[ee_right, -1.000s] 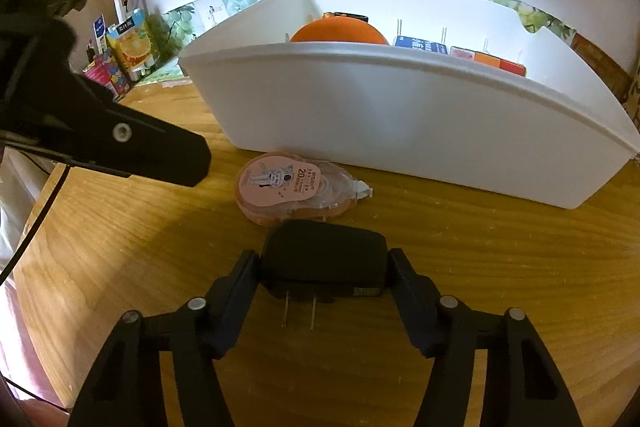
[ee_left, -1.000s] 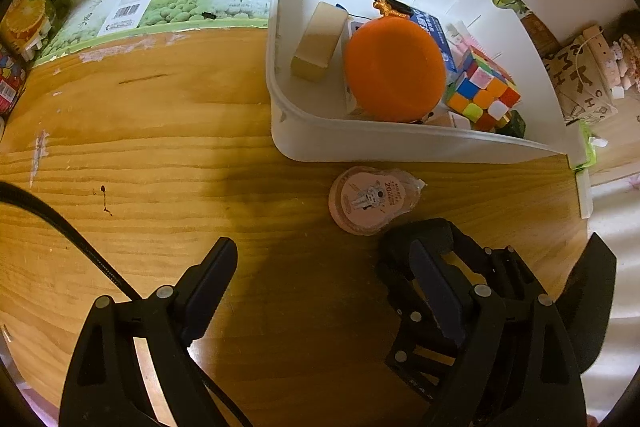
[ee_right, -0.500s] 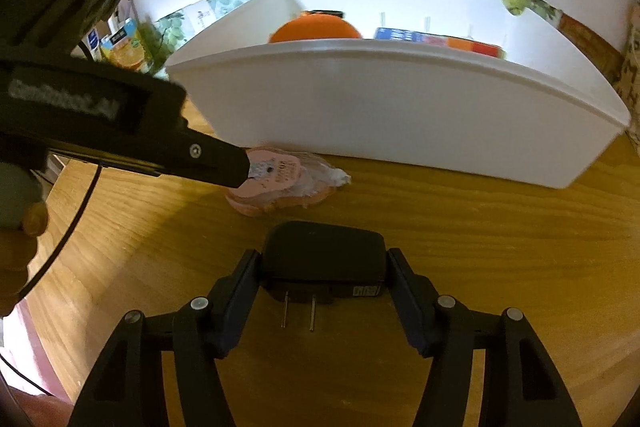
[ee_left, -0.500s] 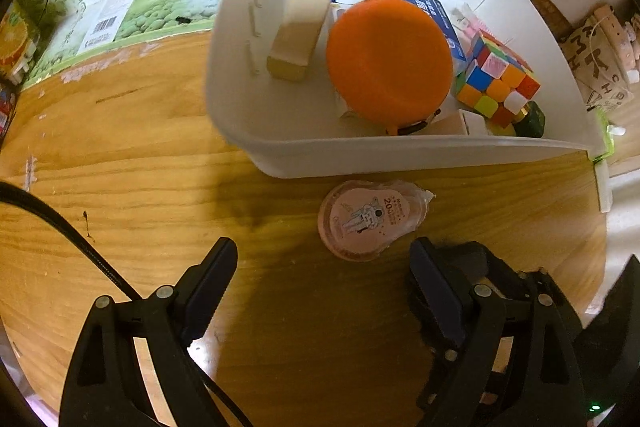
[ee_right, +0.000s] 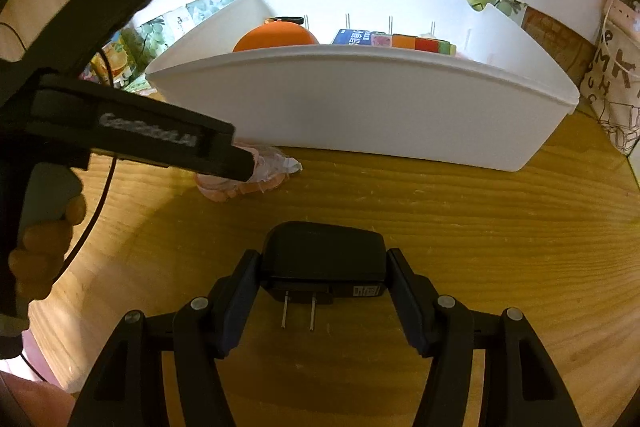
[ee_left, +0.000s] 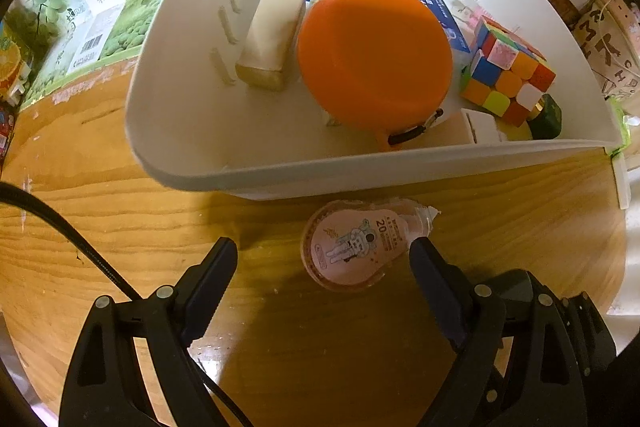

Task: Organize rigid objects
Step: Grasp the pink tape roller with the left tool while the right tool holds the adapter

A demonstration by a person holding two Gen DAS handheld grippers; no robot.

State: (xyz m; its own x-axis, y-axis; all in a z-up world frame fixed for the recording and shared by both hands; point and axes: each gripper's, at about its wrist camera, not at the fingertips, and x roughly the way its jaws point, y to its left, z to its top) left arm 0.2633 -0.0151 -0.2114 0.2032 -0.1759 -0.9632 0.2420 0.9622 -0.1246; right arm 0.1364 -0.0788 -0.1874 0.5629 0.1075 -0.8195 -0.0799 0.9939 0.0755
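Wooden desk [ee_left: 100, 219] with a white bin [ee_left: 192, 131] near its far edge. Left tongs [ee_left: 324, 259] spread, straddling a pink correction-tape dispenser [ee_left: 352, 247] lying just before the bin's front wall; contact apparently none. Right tongs [ee_right: 324, 267] pinching a black plug adapter [ee_right: 324, 255], prongs toward the camera.

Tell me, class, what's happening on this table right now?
A person is tidying loose items into a white bin using two handheld grippers. The right gripper is clamped on a black plug adapter, held in front of the bin. The left gripper is open, poised around a pink correction tape lying on the wooden table. An orange disc and puzzle cube sit inside.
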